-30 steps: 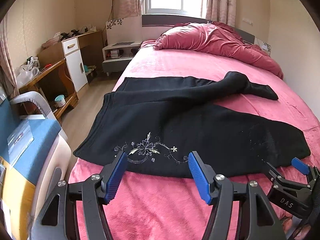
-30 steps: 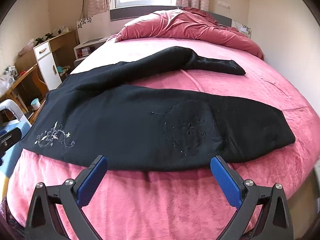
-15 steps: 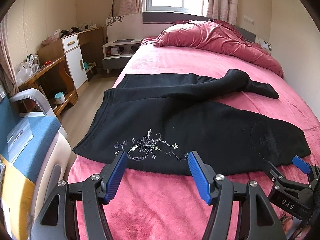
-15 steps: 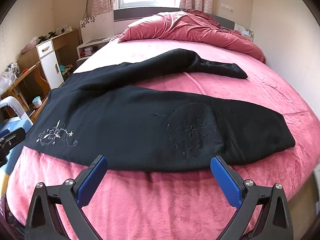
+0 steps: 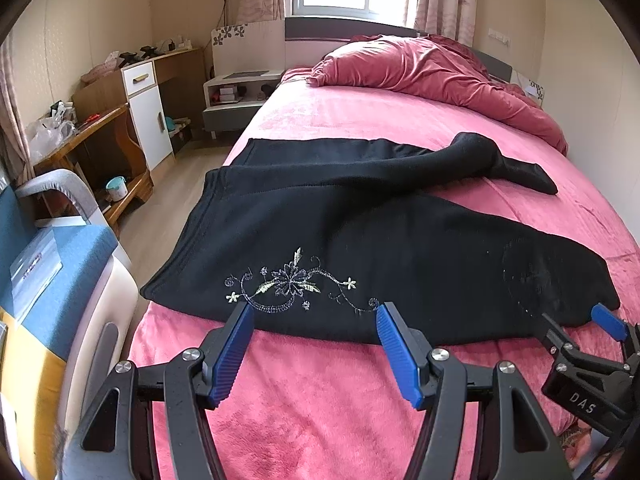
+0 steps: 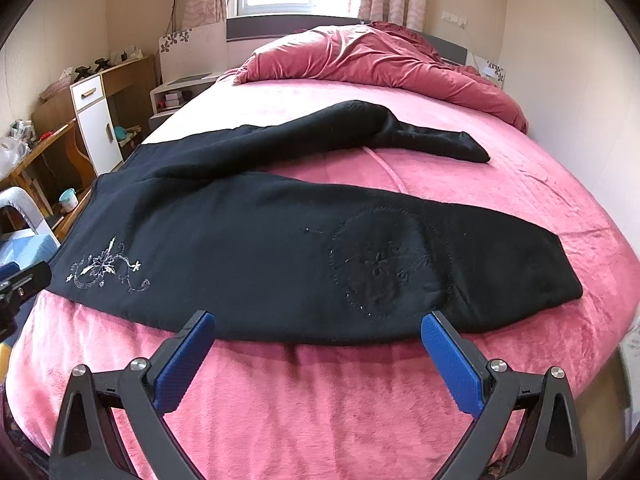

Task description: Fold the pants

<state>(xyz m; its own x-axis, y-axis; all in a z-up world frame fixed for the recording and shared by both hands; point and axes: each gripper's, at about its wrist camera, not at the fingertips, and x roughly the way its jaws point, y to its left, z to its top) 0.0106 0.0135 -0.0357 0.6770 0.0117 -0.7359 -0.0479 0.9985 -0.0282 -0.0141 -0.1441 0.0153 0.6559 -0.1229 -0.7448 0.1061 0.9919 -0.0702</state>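
Black pants (image 5: 360, 236) with floral embroidery lie spread across the pink bed (image 5: 320, 400), waistband to the left, one leg near me and the other angled toward the far right; they also show in the right wrist view (image 6: 280, 248). My left gripper (image 5: 314, 344) is open and empty, hovering just short of the near hem below the embroidery. My right gripper (image 6: 316, 354) is open and empty, just short of the near leg's edge. The right gripper also shows at the lower right of the left wrist view (image 5: 580, 344).
A crumpled red duvet (image 5: 432, 72) lies at the head of the bed. On the left stand a wooden desk and white cabinet (image 5: 140, 112), a nightstand (image 5: 236, 92) and a blue-cushioned chair (image 5: 52, 264). A wall runs along the bed's right side.
Both grippers have drawn back slightly and risen; the pants look a little farther off. The jaws stay open and the pants have not moved.
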